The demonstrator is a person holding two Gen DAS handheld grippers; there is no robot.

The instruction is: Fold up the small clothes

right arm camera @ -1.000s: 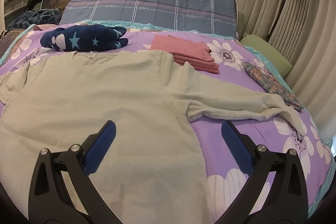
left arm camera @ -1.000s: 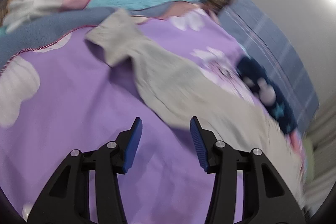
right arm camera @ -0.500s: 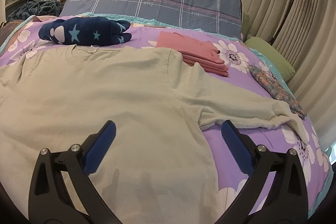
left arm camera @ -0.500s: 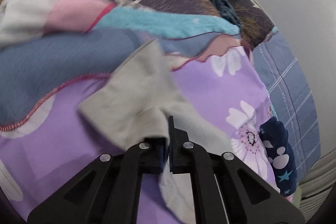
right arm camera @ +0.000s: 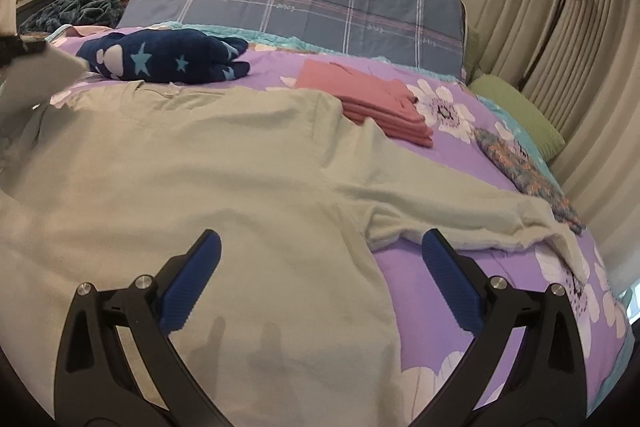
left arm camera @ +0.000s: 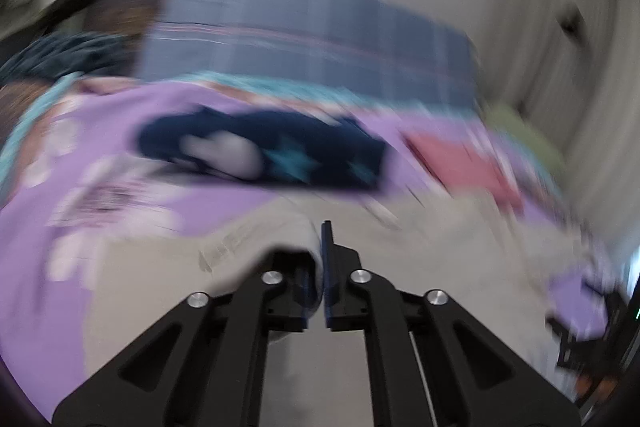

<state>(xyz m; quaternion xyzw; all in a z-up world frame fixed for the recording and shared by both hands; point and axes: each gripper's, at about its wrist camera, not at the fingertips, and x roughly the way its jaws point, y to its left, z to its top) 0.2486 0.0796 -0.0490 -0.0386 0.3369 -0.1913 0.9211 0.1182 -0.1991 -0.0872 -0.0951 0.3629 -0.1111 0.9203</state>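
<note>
Across the centre of the right wrist view, the grey-green long-sleeved shirt [right arm camera: 224, 179] is spread flat on the purple floral bedspread [right arm camera: 460, 291], with its left sleeve [right arm camera: 44, 67] lifted at the upper left edge; that sleeve is best carried straight across the chest and laid flat, without dragging the body. The left gripper [left arm camera: 318, 263] is seen pinched on sleeve cloth, jaws nearly together and easing apart. The right gripper [right arm camera: 320, 275] is held wide apart over the shirt's lower edge, nothing gripped.
</note>
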